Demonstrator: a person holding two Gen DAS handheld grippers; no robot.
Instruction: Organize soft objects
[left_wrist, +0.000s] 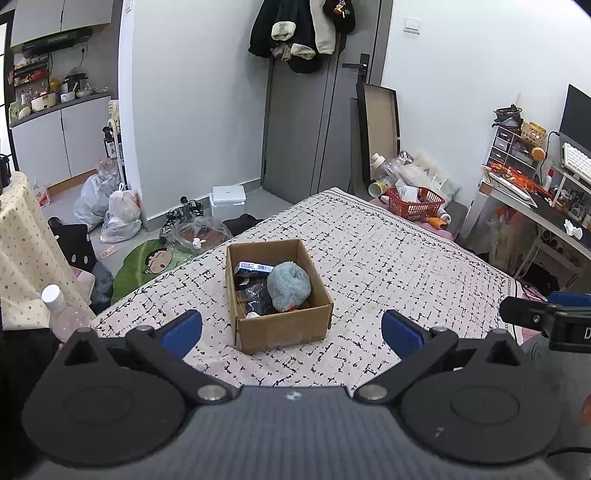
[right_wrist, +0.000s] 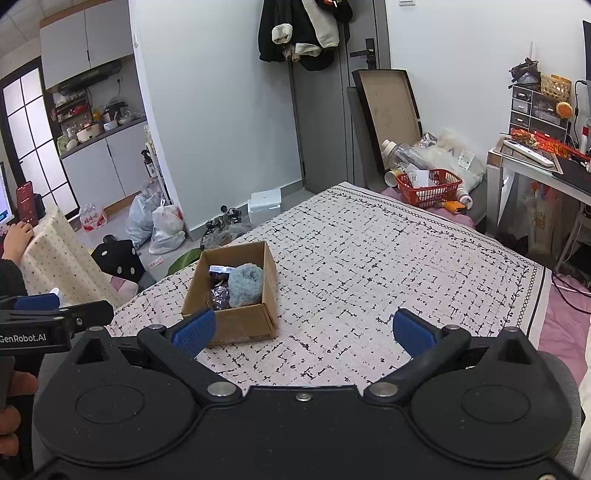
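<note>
Centrally, cardboard box (left_wrist: 280, 295) on patterned bedspread (left_wrist: 388, 258), cluttered bedroom around.

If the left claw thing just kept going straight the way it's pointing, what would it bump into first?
Most likely the cardboard box on the bed, which sits dead ahead between the left gripper's open jaws. Depth is hard to judge, so it might skim over the front wall and meet the fluffy blue-grey toy inside.

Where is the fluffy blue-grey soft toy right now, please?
In both wrist views, the soft toy lies inside the cardboard box on the bed, against its right wall.
</note>
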